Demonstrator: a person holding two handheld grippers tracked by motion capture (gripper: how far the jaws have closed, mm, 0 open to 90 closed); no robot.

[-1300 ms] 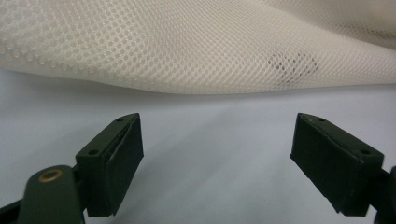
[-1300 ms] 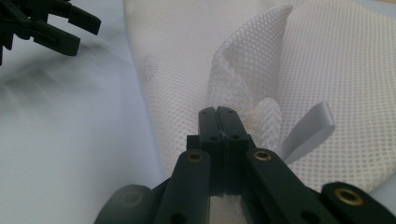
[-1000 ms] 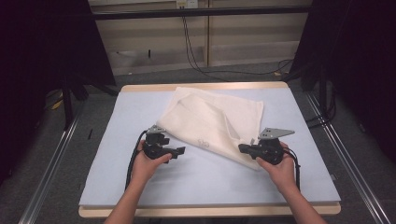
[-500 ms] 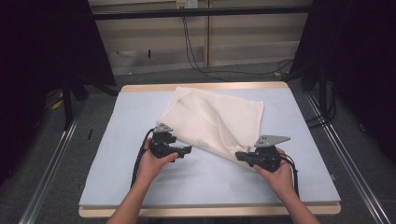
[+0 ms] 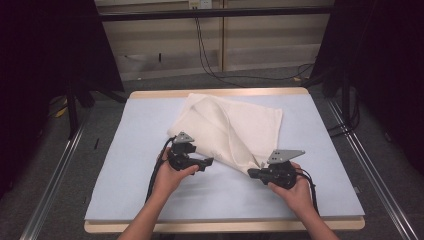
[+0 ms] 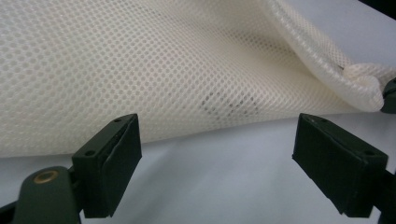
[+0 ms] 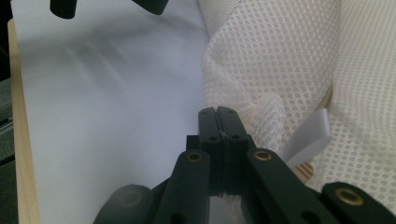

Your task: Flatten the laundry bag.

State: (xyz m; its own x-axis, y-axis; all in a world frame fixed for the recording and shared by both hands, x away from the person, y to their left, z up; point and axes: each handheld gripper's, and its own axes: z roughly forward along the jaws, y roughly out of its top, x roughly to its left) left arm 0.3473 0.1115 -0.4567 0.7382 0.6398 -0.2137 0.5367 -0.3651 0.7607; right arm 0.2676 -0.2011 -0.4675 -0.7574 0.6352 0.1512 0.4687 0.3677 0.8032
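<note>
Overhead, a cream mesh bag (image 5: 232,131) lies flat, looking empty, on the pale-covered bench (image 5: 130,145), its near corner at the right gripper (image 5: 251,173), whose forearm comes in from the bottom edge; the left gripper (image 5: 210,161) points across at the bag's near edge. Along the left gripper, its fingers (image 6: 112,163) stand spread wide, mesh just beyond them, nothing between. Along the right gripper, its fingers (image 7: 208,128) are pressed together, pinching bunched mesh at the bag's corner
</note>
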